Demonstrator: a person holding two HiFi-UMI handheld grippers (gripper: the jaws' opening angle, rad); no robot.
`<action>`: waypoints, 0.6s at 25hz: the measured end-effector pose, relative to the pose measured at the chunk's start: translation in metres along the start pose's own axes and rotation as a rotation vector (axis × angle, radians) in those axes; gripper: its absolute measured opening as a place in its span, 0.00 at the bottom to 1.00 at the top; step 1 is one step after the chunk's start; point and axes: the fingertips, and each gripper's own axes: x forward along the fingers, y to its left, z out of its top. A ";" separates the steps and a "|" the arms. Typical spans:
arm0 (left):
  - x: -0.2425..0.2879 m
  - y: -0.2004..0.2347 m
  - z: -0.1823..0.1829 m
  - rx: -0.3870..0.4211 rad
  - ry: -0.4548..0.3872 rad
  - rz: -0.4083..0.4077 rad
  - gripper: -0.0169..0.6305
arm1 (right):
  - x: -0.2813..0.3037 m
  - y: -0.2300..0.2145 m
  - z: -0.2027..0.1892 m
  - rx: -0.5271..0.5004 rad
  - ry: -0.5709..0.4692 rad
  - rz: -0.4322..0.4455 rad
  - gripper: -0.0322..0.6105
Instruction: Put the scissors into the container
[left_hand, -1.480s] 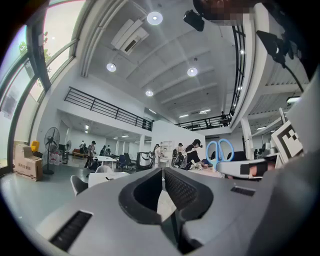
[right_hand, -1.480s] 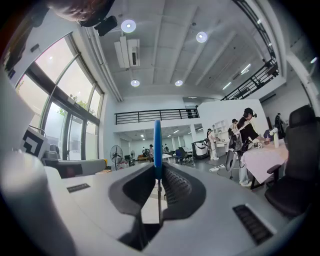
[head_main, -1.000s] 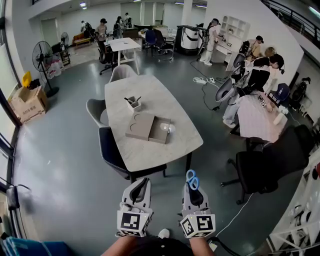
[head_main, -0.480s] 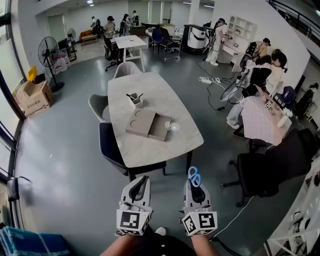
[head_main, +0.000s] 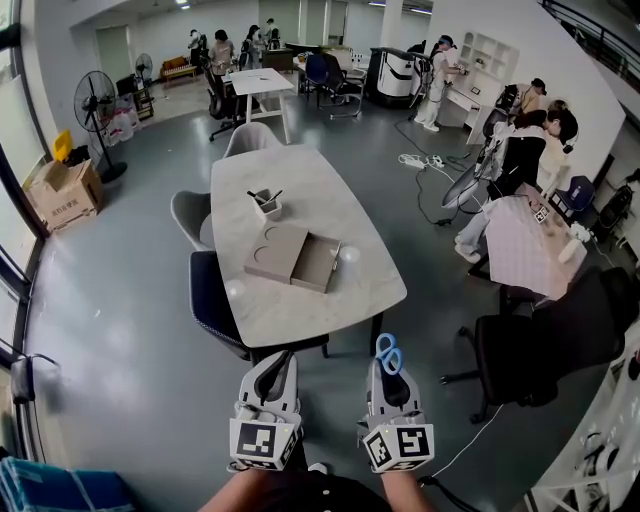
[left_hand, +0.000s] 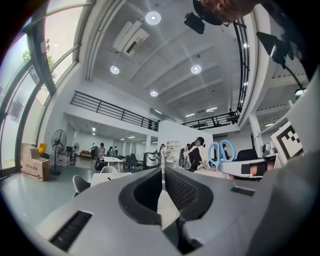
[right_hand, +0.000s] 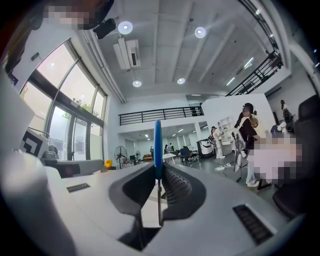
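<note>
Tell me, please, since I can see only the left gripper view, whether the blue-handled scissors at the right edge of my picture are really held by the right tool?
Observer: Yes. In the right gripper view the right tool is shut on the scissors. The blades sit between its jaws and the blue handles stick out in front.
Operator: Thank you. Could you also tell me where the container stands?
Observer: In the head view the container, with a few dark items standing in it, is on the far half of the table, beyond a flat brown box. Both tools are short of the table's near edge.
</note>
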 end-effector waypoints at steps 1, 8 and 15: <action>0.008 0.004 -0.001 0.000 -0.002 0.000 0.07 | 0.008 -0.003 -0.002 0.001 0.000 -0.002 0.10; 0.074 0.035 -0.001 0.005 0.000 0.002 0.07 | 0.077 -0.021 0.001 -0.004 -0.002 -0.006 0.10; 0.158 0.074 0.016 0.007 -0.017 -0.029 0.07 | 0.167 -0.036 0.014 -0.016 -0.011 -0.022 0.10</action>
